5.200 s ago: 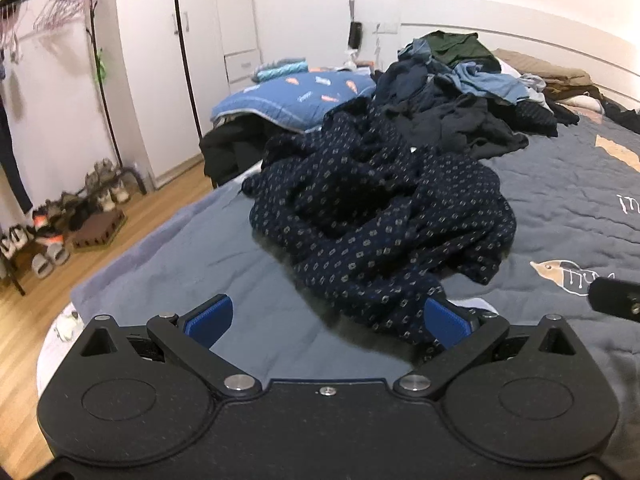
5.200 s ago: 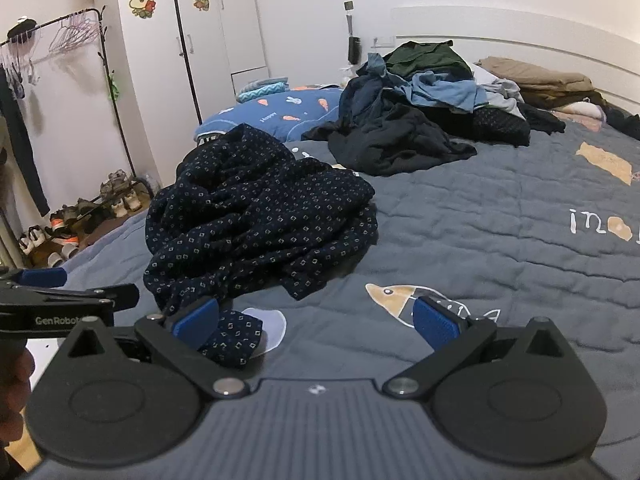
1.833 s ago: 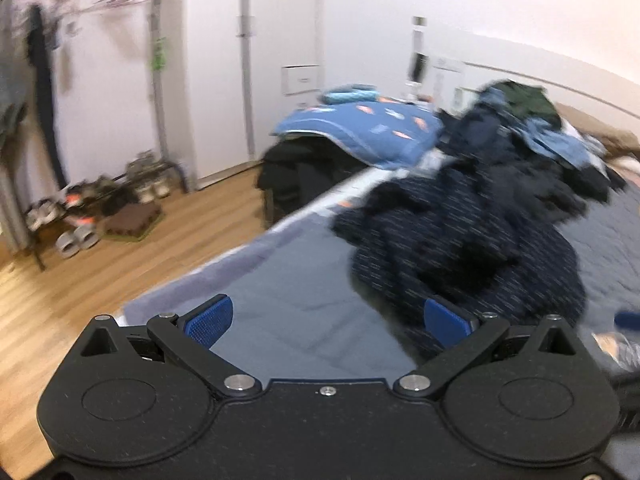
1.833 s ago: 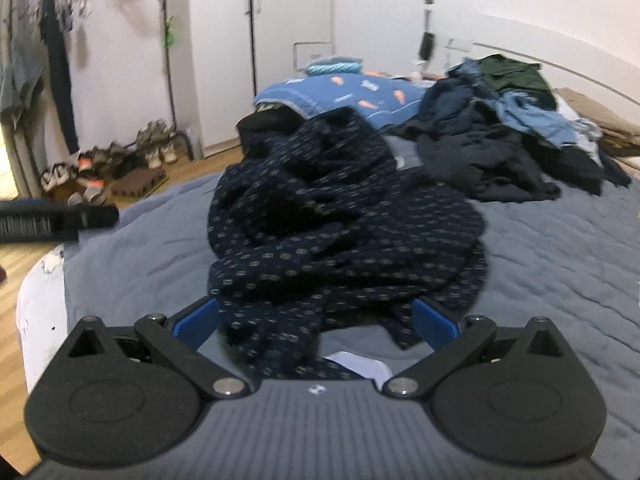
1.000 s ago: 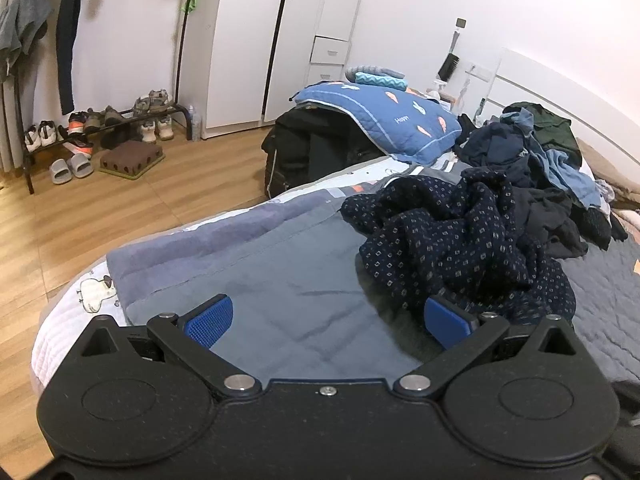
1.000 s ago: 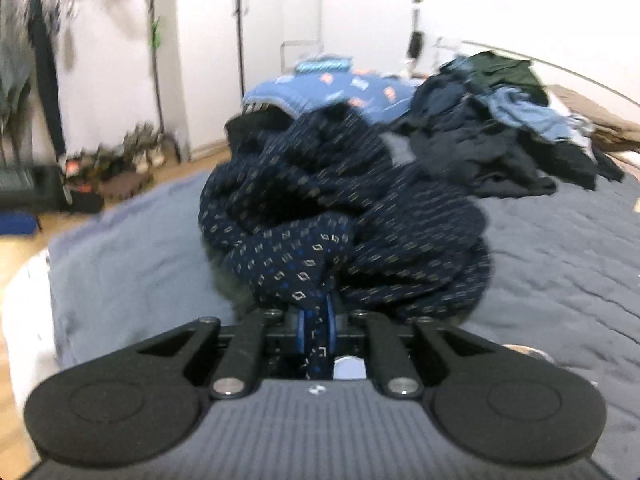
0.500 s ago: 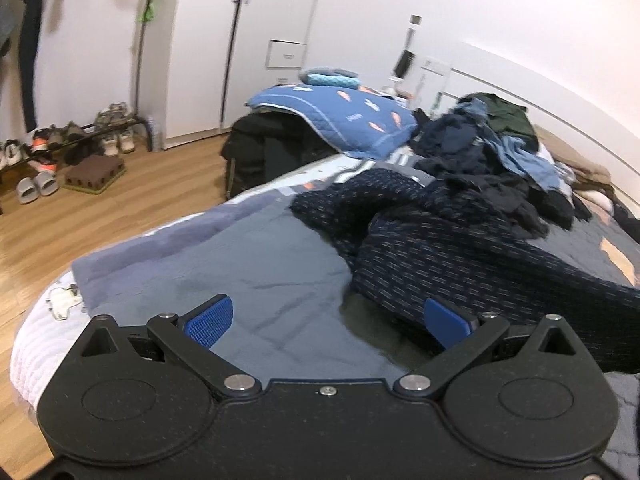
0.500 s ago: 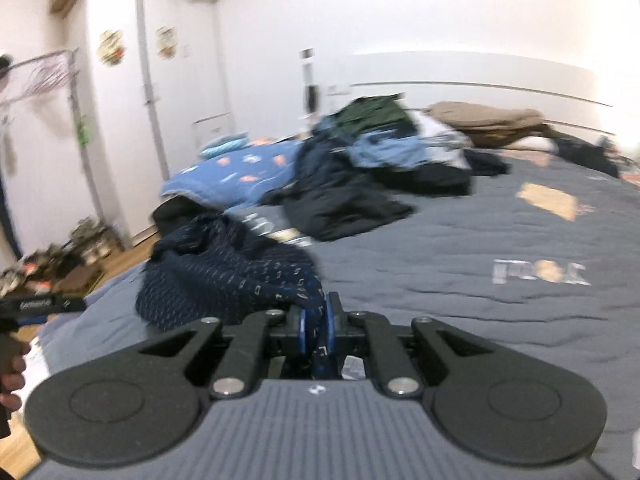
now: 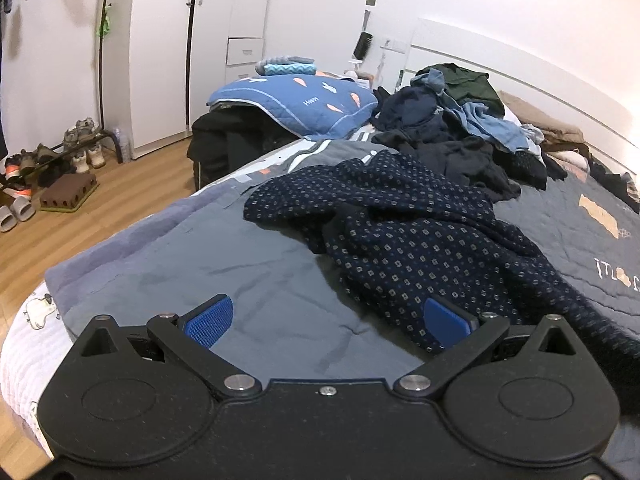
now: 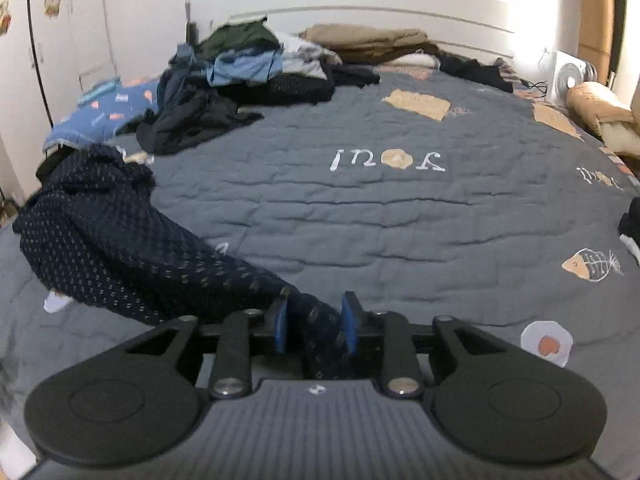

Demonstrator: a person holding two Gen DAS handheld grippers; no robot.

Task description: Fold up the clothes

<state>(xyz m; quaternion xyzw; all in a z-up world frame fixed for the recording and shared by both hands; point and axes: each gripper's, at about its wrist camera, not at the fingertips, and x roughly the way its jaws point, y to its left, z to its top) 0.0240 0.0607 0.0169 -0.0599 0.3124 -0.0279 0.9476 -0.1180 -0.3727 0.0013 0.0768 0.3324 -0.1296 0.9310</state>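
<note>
Stretching across the grey quilted bedspread (image 10: 400, 208) printed with fish and letters, the navy blue garment with a small pale diamond print (image 10: 108, 240) is lying bunched toward the left of the right wrist view, with one long end trailing down to the right gripper (image 10: 314, 322). That end is sitting between the two blue pads (image 10: 281, 326), and the jaws are opening; the cloth appears to be brushing the right-hand pad, though motion blur is making it hard to say whether either pad is pressing on it. In the left wrist view the left gripper (image 9: 326, 320) is hovering over the near corner of the bed with its jaws spread wide and nothing between them; its left blue pad (image 9: 208, 320) is showing against bare bedspread, while the other pad is showing against the near edge of the patterned garment (image 9: 412, 240), whether touching it or above it being unclear. Behind the garment, a heap of dark and light blue clothes topped by a dark green piece (image 9: 452, 120) is lying near the white headboard (image 10: 400, 20), and a blue pillow with carrot and rabbit prints (image 9: 296, 100) is resting at the bed's far left. Off the bed, a low rack of shoes (image 9: 48, 160) is standing on the wooden floor (image 9: 120, 200).
</note>
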